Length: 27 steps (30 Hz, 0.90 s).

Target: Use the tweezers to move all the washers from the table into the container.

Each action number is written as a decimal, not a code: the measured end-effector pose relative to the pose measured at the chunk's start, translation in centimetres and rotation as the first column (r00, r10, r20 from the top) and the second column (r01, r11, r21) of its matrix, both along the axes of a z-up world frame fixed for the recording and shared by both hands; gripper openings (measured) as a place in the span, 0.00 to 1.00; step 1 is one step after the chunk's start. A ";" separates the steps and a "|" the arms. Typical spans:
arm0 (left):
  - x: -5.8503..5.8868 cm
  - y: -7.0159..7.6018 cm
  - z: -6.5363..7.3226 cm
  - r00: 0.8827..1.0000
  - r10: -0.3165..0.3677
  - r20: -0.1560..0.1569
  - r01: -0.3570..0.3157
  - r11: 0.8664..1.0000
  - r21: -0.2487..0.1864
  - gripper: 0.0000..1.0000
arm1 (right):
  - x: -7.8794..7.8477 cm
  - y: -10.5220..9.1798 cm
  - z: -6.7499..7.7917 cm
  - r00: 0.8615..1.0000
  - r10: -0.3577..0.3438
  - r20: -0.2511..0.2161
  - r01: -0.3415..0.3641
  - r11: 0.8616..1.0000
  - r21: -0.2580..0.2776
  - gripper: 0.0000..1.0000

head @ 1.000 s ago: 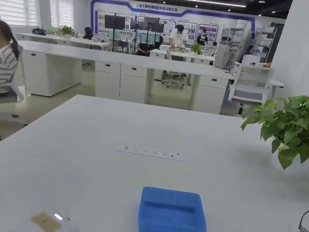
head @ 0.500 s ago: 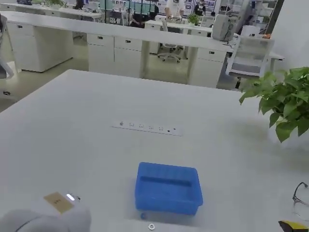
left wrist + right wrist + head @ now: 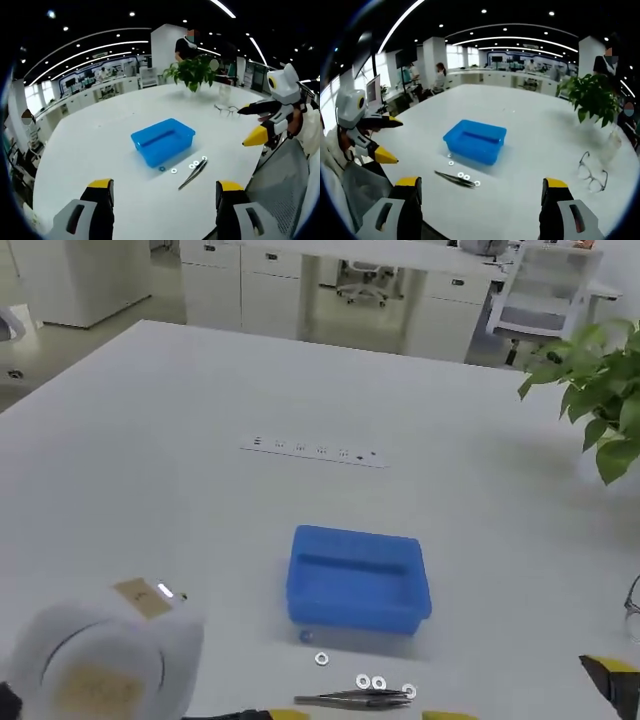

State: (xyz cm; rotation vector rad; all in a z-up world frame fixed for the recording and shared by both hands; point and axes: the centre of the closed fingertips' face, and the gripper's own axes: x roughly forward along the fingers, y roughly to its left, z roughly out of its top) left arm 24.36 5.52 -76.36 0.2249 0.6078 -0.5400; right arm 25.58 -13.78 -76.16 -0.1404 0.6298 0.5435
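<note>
The blue container (image 3: pixel 352 614) sits upright on the white counter (image 3: pixel 140 450). The tweezers (image 3: pixel 352 699) lie flat on the counter on the near side of the container, apart from it. The washers (image 3: pixel 363 681) lie between the container and the tweezers. Three make a short row just beside the tweezers, one lies closer to the container's front wall, and a small bluish ring lies near its front left corner.

The left tongs (image 3: pixel 164 184) hover near and to the left of the container, spread wide and gripping nothing. The right tongs (image 3: pixel 481 183) hover near and to its right, also spread wide with nothing between them.

A power strip (image 3: pixel 313 450) lies beyond the container. A potted plant (image 3: pixel 592 97) stands to its far right, and a pair of glasses (image 3: pixel 592 172) rests on the counter to its right.
</note>
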 end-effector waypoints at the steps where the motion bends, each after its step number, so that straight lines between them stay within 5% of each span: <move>1: -0.1 -0.4 -0.3 0.999 -0.040 -0.011 0.040 0.999 0.004 0.83 | 0.0 0.1 -0.3 1.000 0.004 -0.006 -0.004 1.000 0.000 0.99; 7: -0.3 -2.1 -1.6 0.981 -0.179 -0.071 0.178 0.984 -0.014 0.64 | -0.3 -0.2 -1.3 0.999 0.010 -0.044 -0.011 1.000 -0.001 0.96; 14: 0.4 -3.1 -4.1 0.944 -0.300 -0.133 0.308 0.950 0.044 0.46 | -0.6 -0.3 -2.1 0.997 0.014 -0.077 -0.013 1.000 0.010 0.96; 21: 1.1 -4.1 -7.5 0.901 -0.380 -0.207 0.400 0.914 0.065 0.27 | -0.9 -0.5 -2.8 0.994 0.026 -0.102 -0.026 1.000 0.000 0.96; 27: 1.8 -4.7 -10.3 0.876 -0.410 -0.254 0.444 0.891 0.093 0.19 | -1.1 -0.7 -3.2 0.993 0.027 -0.118 -0.028 1.000 0.000 0.95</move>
